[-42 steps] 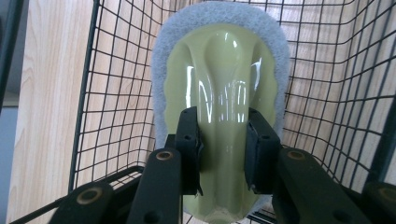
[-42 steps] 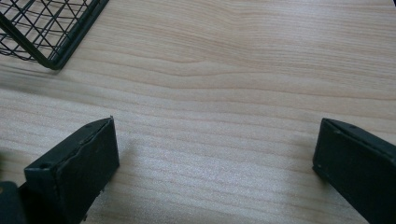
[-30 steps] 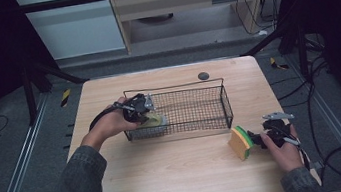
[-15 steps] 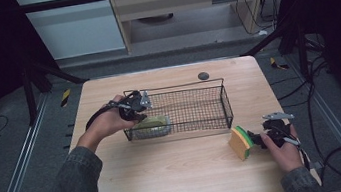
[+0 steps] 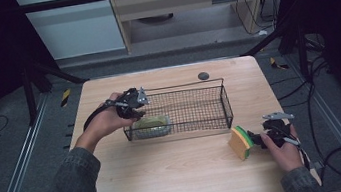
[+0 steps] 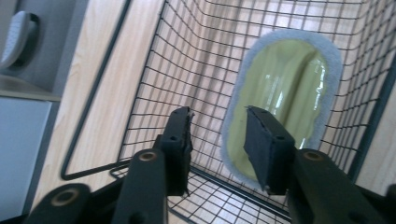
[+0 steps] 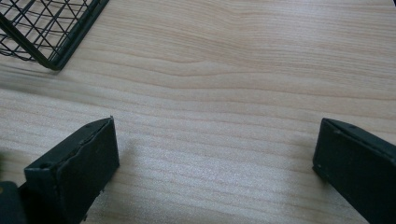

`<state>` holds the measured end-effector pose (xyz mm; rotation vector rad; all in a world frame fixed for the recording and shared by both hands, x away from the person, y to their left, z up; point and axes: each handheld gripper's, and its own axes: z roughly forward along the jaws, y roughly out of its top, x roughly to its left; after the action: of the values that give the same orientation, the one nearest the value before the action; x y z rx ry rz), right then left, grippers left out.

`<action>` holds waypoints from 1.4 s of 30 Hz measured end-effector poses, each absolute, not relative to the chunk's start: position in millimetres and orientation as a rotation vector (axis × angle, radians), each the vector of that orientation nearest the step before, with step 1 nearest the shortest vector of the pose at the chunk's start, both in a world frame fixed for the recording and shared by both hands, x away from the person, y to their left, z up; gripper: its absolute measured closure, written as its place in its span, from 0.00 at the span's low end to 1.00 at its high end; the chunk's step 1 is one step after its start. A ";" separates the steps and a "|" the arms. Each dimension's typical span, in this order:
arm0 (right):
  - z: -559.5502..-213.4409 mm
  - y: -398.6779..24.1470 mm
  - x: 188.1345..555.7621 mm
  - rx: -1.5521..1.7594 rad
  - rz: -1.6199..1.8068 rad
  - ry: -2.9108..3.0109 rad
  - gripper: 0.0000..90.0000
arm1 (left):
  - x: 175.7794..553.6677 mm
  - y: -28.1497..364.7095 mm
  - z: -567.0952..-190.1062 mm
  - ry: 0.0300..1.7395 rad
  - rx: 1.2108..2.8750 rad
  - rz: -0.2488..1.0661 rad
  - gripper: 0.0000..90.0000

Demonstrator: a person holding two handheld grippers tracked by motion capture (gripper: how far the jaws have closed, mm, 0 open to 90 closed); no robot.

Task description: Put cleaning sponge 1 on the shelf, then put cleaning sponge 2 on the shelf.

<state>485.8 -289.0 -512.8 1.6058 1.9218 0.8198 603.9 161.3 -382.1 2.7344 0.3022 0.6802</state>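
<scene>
High view: left gripper (image 5: 136,112) hovers over the left end of the wire basket (image 5: 224,99), centre frame, jaws just opened a little, nothing between them; a green-grey sponge (image 5: 151,127) lies in the basket's lower-left corner. At lower right, right gripper (image 5: 260,138) sits w/ a yellow-green sponge (image 5: 241,142) by its tips on the counter (image 5: 179,175).

Left gripper view: jaws slightly apart above the sponge (image 6: 285,88), centre-right.

Right gripper view: jaws wide apart over bare counter (image 7: 233,93); basket corner (image 7: 51,28) upper left.

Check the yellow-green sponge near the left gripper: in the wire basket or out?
In. The sponge lies flat on the wire basket floor; left gripper jaws, just opening, stand apart above it.
</scene>
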 end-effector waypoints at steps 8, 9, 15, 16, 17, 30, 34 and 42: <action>-512.8 -289.3 486.0 1.604 0.821 1.925 0.00 | 601.9 169.9 -366.8 0.506 2.594 0.757 0.17; -512.8 -289.3 485.9 1.605 0.821 1.924 0.00 | 600.3 171.8 -364.8 0.526 2.571 0.759 0.14; -512.8 -289.3 486.0 1.604 0.822 1.925 0.00 | 581.9 187.7 -357.6 0.645 2.419 0.733 0.08; -512.8 -289.2 486.0 1.606 0.821 1.924 0.00 | 578.0 191.1 -357.9 0.663 2.394 0.727 0.07; -512.8 -289.1 486.0 1.608 0.824 1.922 0.00 | 573.8 194.6 -359.0 0.682 2.364 0.725 0.07; -497.2 -292.5 474.3 1.580 0.823 1.965 0.10 | 501.7 249.7 -428.4 0.988 2.102 0.759 0.07; -493.5 -292.9 457.7 1.570 0.752 2.021 0.14 | 501.6 257.6 -448.4 1.060 2.161 0.688 0.07; -489.2 -281.2 440.2 1.553 0.682 2.149 0.18 | 504.6 258.4 -481.5 1.133 2.239 0.579 0.06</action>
<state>440.2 -281.2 -489.2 1.5532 2.1491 0.6819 504.6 258.4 -481.5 2.2387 1.1329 0.5787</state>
